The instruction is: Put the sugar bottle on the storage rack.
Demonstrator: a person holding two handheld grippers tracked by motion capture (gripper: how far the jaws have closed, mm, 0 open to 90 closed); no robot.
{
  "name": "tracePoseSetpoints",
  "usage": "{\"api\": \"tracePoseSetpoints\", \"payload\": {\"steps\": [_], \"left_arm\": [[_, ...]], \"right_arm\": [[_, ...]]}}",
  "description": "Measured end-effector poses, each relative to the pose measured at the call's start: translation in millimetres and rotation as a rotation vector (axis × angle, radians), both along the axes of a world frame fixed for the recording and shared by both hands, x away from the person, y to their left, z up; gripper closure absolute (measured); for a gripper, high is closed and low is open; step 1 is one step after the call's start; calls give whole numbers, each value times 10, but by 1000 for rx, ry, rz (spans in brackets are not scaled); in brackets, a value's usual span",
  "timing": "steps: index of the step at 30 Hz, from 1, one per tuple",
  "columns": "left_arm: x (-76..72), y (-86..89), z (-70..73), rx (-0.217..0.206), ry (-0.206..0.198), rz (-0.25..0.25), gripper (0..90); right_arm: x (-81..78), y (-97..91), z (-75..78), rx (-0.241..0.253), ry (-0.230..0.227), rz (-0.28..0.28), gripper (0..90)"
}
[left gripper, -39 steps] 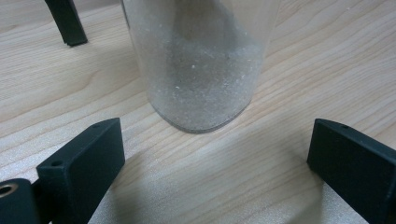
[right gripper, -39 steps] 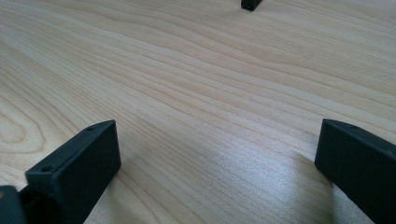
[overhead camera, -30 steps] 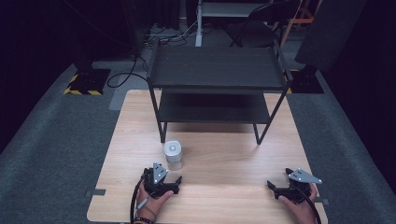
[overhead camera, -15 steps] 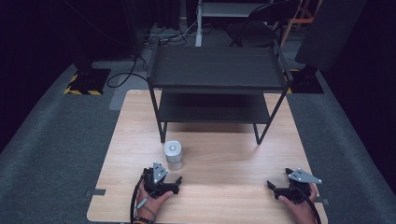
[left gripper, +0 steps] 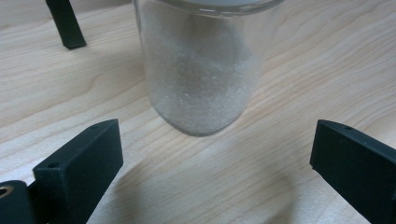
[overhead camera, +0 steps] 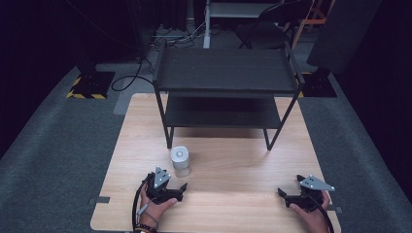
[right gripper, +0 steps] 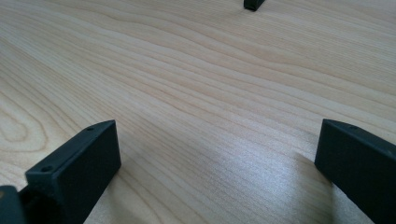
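Left tongs (overhead camera: pixel 180 190) spread wide, low over the bench (overhead camera: pixel 233 165) near its front edge, aimed at a clear glass jar (left gripper: pixel 201 65) of white grains with a pale lid, standing upright just beyond the tips, untouched and not yet between them; no label or writing legible on it. Right tongs (overhead camera: pixel 287 192) likewise apart, resting over bare wood at the front right, well away from the jar. Farther back, a black two-tier shelf (overhead camera: pixel 226 73) on thin legs.

High view looks down on the table (overhead camera: pixel 233 165); claw views skim it closely.
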State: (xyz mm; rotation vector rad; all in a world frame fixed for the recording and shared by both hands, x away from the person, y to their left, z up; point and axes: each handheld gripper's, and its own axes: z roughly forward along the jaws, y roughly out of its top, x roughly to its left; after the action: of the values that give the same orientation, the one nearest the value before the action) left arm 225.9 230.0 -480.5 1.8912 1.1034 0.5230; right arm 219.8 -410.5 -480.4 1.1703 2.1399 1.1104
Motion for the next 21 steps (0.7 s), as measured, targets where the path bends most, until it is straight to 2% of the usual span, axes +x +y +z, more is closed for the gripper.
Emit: {"api": "tracePoseSetpoints", "payload": {"steps": [2, 5, 7, 9, 10, 13, 15, 21], "left_arm": [[16, 3, 6, -2, 5, -3, 26], [22, -9, 40, 14, -31, -7, 30], [59, 9, 61, -12, -37, -8, 32], [103, -3, 93, 1, -53, -16, 33], [137, 2, 108, 2, -48, -20, 34], [193, 17, 104, -24, -46, -10, 41], [239, 13, 123, -21, -47, -10, 49], [341, 24, 177, -49, -72, -31, 61]], "right_arm": [[0, 0, 0, 0, 0, 0, 0], [-1, 0, 0, 0, 0, 0, 0], [-2, 0, -1, -1, -1, 1, 0], [-2, -1, 0, -1, -1, 1, 0], [-2, 0, -1, -1, -1, 1, 0], [-2, -1, 0, -1, -1, 1, 0], [-2, -1, 0, -1, 0, 2, 0], [0, -2, 0, -1, 0, 3, 0]]}}
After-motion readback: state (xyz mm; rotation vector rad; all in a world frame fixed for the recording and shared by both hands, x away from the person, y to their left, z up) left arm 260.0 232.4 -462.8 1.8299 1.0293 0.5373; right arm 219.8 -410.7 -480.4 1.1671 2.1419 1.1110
